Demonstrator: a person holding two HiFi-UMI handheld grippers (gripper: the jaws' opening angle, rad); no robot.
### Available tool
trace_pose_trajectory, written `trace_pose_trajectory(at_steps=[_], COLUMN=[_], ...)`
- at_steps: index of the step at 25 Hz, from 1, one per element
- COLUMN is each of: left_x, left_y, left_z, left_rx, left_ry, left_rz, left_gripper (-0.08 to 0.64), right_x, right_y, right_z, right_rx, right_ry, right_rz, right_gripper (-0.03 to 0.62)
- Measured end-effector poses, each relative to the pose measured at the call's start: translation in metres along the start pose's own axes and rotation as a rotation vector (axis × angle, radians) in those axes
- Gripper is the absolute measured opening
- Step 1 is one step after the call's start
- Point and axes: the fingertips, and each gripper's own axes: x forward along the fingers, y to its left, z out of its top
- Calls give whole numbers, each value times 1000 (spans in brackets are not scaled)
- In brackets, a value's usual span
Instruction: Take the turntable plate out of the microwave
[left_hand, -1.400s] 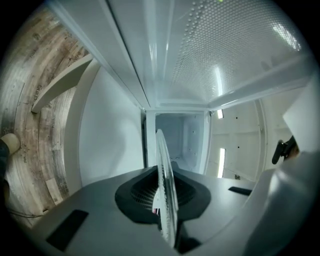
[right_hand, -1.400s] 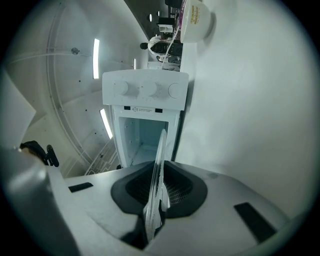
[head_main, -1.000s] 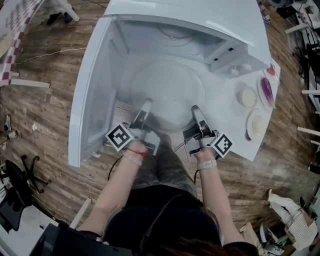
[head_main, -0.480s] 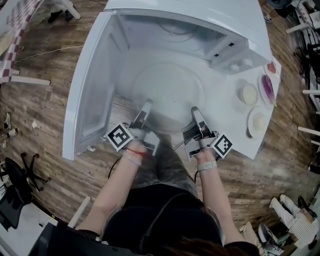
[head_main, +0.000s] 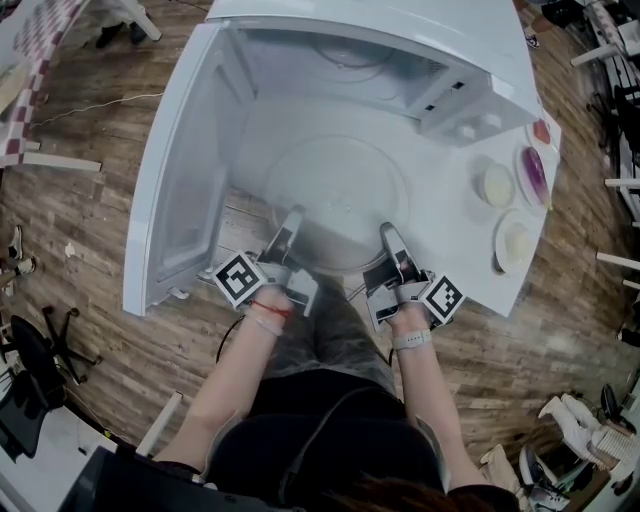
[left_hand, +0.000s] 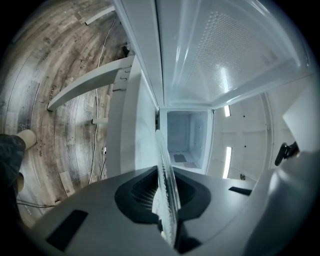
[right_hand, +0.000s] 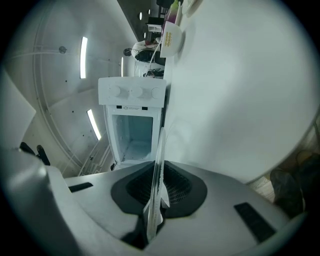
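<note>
Head view first: the white microwave (head_main: 400, 30) sits on a white table (head_main: 470, 270) with its door (head_main: 175, 200) swung wide open to the left. The clear glass turntable plate (head_main: 340, 190) lies flat at the front of the open cavity, with its near rim toward the person. The left gripper (head_main: 291, 222) has the near-left part of that rim and the right gripper (head_main: 388, 236) the near-right part, a hand behind each one. Off to the right on the table are three small round dishes (head_main: 497, 188), one with something purple on it. The floor (head_main: 90, 150) is wood planks. Left gripper view: the plate shows edge-on as a thin glass line running straight out between the jaws, and the dark pads are pinched onto it from both sides, with the cavity straight ahead. Right gripper view: same deal, jaws nipped onto the glass rim, and the microwave front with its knobs is beyond.
</note>
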Motion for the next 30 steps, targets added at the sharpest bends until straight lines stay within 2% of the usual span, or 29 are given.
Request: trace_pose_trajectory(at_steps=[12,19,25,30], left_x=[-5,-6,-6,-6], left_y=[5,11,14,16], left_z=[1,3,5,7], left_rx=[-7,-61,-83,-106], left_ry=[-25,-53,-67,-83], left_rz=[14,19,24,25], left_gripper=[31,29,29,29], right_x=[-1,1,2,1], right_y=[-6,-8,-7,-2], right_z=[-5,-7,-9,-15], right_rx=[21,14,17,7], right_ry=[4,33,53,76], right_rz=[-37,-79,-83,-53], right_gripper=[44,44,46,130])
